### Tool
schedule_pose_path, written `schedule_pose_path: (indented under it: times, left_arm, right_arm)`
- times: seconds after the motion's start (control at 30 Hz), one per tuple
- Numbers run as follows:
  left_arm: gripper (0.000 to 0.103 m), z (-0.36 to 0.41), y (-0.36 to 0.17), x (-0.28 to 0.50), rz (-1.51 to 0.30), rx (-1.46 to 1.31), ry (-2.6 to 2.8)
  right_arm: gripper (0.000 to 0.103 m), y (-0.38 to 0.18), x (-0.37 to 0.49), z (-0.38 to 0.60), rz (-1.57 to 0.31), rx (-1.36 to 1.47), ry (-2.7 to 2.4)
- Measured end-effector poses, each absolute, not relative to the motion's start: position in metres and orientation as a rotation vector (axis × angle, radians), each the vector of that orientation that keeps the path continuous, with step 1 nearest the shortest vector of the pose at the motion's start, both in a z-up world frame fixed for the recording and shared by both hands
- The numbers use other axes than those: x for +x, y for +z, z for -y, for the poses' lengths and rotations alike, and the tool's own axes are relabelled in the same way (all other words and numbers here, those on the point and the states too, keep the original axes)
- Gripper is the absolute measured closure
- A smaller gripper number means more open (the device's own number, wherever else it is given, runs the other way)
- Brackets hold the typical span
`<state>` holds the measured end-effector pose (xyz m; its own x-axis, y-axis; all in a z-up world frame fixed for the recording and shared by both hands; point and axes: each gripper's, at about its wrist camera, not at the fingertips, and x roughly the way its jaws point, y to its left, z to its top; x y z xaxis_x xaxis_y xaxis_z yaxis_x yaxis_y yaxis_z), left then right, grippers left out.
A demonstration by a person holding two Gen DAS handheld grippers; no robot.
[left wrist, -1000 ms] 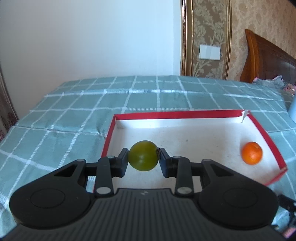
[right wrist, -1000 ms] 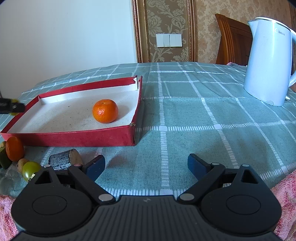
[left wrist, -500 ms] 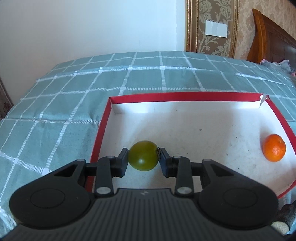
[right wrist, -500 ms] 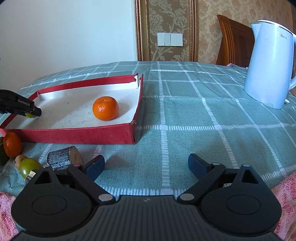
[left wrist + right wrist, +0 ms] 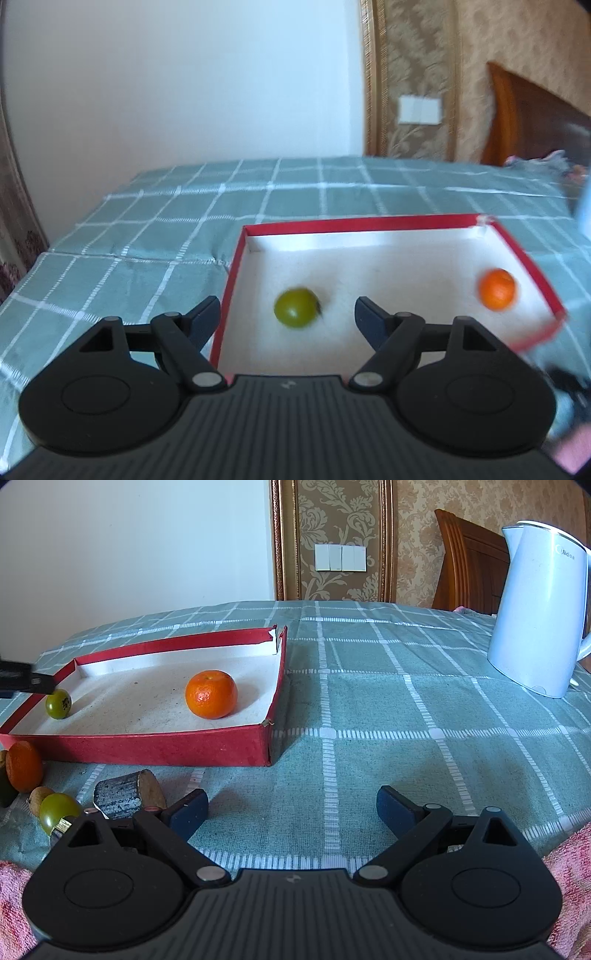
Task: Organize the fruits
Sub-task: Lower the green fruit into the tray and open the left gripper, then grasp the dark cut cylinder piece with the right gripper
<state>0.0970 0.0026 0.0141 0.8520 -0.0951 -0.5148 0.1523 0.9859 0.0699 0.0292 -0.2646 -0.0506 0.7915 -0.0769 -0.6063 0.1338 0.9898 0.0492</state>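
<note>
Left gripper jaws opening, round green fruit loose between them on shallow red-rimmed white cardboard tray floor, near round orange mandarin. Right gripper jaws wide, empty. Risk: fruit rolls; withdrawing jaws could nudge it.

Tongs opening, green fruit loose between, red tray

I can read one brand: "Midea", in small grey letters near the top of the white electric kettle. The green fruit's sticker is illegible.
</note>
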Motion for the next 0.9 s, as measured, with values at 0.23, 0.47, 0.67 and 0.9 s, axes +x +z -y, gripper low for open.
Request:
schedule_pose_path:
  times: [0.23, 0.47, 0.67, 0.9]
  left_arm:
    - [0.016, -0.009, 0.001, 0.022, -0.481, 0.073, -0.185]
    - [0.016, -0.006, -0.028, -0.003, -0.487, 0.143, -0.144]
    - [0.016, -0.014, -0.043, -0.003, -0.526, 0.127, -0.140]
    - [0.012, -0.019, -0.049, 0.000, -0.555, 0.096, -0.141]
  right_arm:
    - [0.005, -0.051, 0.029, 0.264, -0.648, 0.091, -0.114]
    - [0.005, -0.050, 0.029, 0.265, -0.639, 0.104, -0.110]
    - [0.005, -0.036, -0.010, 0.270, -0.590, 0.225, -0.020]
    - [0.005, -0.023, -0.034, 0.217, -0.555, 0.079, 0.089]
